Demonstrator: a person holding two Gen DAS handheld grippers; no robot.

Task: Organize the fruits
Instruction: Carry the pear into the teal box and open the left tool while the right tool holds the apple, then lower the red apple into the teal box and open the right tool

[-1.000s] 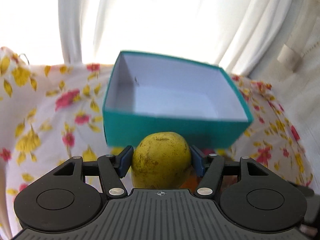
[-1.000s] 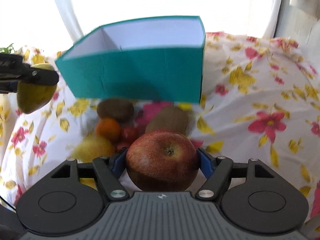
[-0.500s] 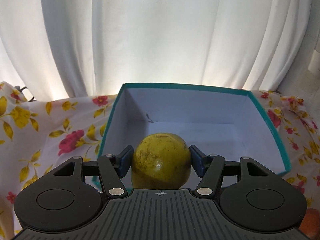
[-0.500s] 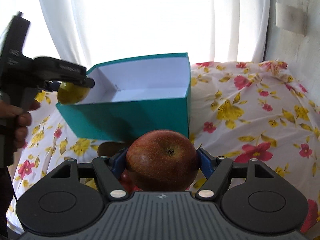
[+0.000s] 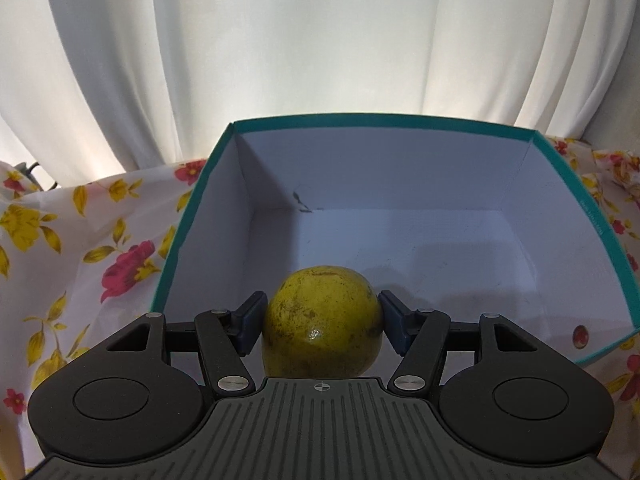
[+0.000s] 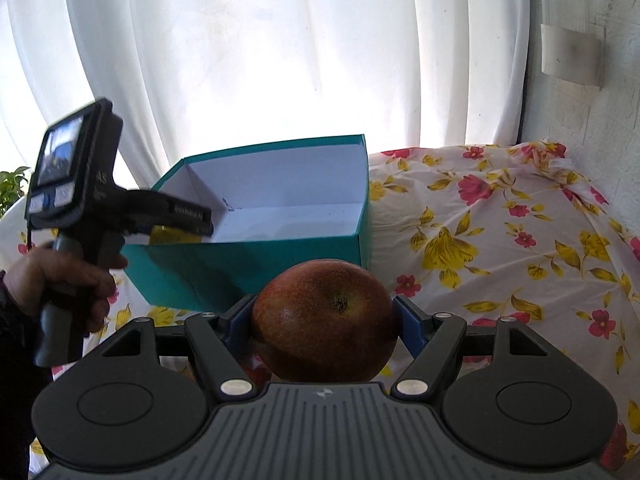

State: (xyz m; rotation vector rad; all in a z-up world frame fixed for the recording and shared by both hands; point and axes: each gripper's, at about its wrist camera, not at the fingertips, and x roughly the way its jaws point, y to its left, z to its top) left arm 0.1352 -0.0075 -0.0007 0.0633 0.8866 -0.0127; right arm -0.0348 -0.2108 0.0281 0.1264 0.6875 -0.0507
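Apple [image 6: 325, 320] (red) between right hand-held gripper [image 6: 325, 322] fingers

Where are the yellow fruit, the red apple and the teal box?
yellow fruit [image 5: 322, 322], left wrist view, middle of its skin.
red apple [image 6: 325, 322], right wrist view, front face.
teal box [image 6: 256, 268], right wrist view, near outer wall.

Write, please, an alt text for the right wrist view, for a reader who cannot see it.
The right gripper holds a red apple between its jaws, in front of an open teal box on a flowered cloth. At left, the left gripper carries a yellow-green fruit over the box's rim; white curtains hang behind.
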